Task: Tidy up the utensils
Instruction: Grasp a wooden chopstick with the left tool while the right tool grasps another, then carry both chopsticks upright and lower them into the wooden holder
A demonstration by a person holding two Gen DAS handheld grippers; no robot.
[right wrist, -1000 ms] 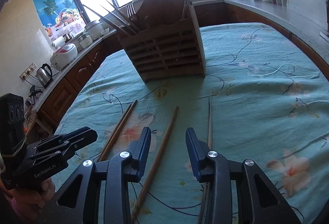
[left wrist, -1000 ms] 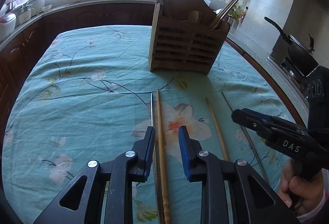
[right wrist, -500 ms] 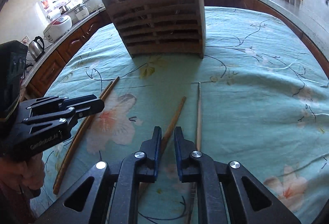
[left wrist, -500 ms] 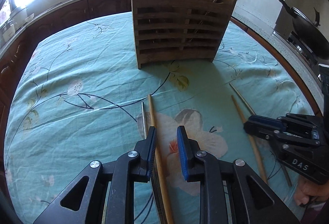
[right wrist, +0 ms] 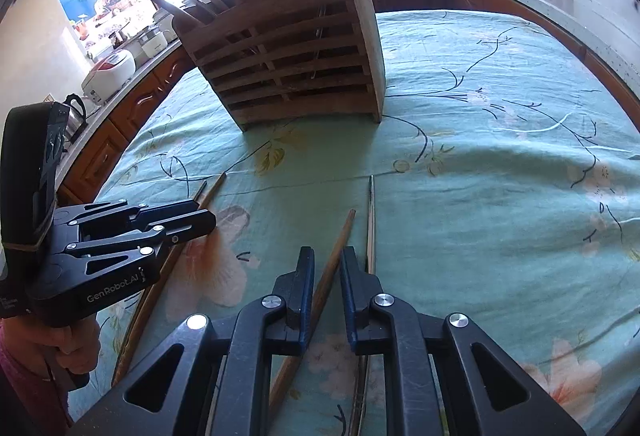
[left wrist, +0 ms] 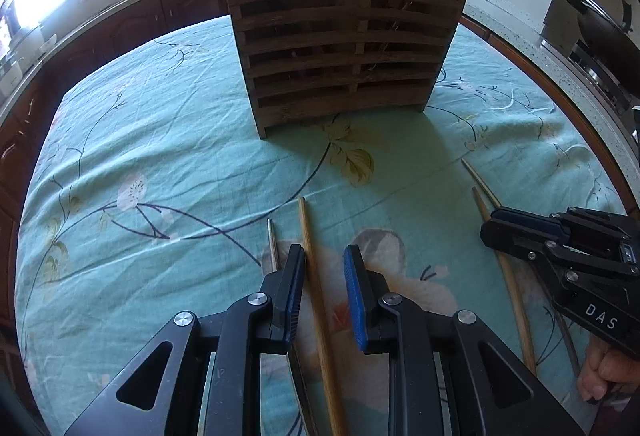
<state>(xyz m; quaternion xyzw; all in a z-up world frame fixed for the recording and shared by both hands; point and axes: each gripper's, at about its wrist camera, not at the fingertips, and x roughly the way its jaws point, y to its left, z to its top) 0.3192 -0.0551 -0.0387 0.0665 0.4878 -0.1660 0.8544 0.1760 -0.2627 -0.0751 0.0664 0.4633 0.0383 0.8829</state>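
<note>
A slatted wooden utensil holder stands on the teal floral tablecloth; it also shows in the right wrist view, with utensils standing in it. My left gripper is open, its jaws astride a wooden chopstick; a metal chopstick lies just left of it. My right gripper is nearly closed around another wooden chopstick, with a small gap still showing; a metal chopstick lies just right of it. Both grippers are low over the cloth.
The table is round with a wooden rim. Kitchen counters surround it, with a wok on the stove, a rice cooker and a kettle. Each gripper shows in the other's view, close beside it.
Both grippers have moved forward toward the holder and lower over the chopsticks. The right jaws narrowed from wide open around the wooden chopstick. The left jaws stay open.
</note>
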